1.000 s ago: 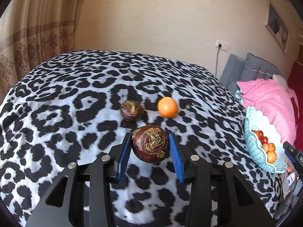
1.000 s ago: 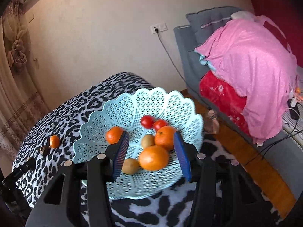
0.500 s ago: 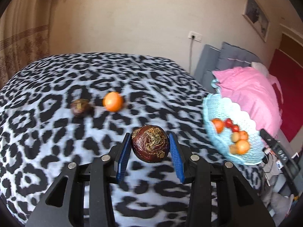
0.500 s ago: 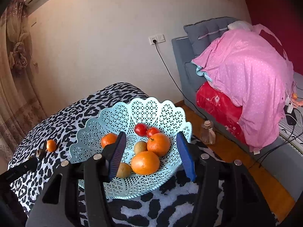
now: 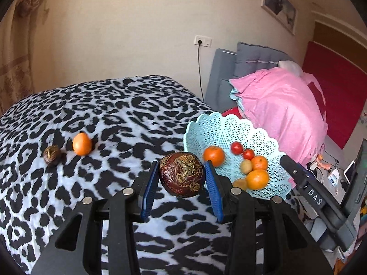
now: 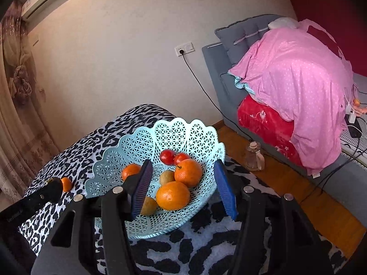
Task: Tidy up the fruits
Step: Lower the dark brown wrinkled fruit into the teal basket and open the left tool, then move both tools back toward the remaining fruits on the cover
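Note:
My left gripper [image 5: 182, 174] is shut on a dark brown wrinkled fruit [image 5: 182, 174] and holds it above the leopard-print table, just left of the light blue lattice basket [image 5: 206, 126]. The basket holds oranges [image 5: 257, 179], two red tomatoes [image 5: 236, 147] and small brown fruits. An orange [image 5: 82, 144] and a small brown fruit [image 5: 52, 155] lie on the table at the left. My right gripper [image 6: 183, 181] is open and empty, above the near side of the basket [image 6: 128, 146], over its oranges [image 6: 173, 195].
A grey sofa [image 6: 220, 52] with a pink blanket [image 6: 298, 73] stands right of the table. A glass bottle [image 6: 253, 155] stands on the wooden floor. A cable runs from a wall socket [image 6: 184, 48]. A curtain [image 6: 16, 105] hangs at the left.
My left gripper has swung right with the brown fruit, bringing the basket close. My right gripper has drawn back slightly over the basket and stays open.

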{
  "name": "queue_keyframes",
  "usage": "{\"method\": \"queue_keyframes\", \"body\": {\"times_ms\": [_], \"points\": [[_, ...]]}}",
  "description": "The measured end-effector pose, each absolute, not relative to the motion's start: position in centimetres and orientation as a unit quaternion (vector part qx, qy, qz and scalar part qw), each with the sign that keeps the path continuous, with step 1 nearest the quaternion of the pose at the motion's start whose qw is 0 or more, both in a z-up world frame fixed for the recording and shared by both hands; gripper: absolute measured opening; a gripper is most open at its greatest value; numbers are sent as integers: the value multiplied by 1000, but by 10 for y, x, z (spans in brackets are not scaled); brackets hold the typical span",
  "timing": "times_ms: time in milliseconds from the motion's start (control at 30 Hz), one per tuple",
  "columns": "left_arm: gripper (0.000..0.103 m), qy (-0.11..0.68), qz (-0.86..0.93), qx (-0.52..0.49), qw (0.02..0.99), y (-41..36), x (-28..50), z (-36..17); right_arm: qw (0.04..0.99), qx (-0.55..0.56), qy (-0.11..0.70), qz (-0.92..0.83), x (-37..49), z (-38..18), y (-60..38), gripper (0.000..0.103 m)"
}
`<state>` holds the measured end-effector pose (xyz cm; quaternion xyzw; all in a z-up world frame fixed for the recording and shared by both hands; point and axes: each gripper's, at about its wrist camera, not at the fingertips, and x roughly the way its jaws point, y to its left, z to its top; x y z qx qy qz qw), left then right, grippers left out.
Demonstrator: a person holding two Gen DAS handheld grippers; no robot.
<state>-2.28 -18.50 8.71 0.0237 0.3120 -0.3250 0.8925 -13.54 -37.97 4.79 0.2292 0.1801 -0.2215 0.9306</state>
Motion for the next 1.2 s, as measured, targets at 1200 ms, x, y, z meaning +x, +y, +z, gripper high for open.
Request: {"method": "queue_keyframes", "body": {"times_ms": [1200], "points": [[68,345,-323,13,881,-190,-8,65,931,214,183,-230,-134,48,-378,63]]}}
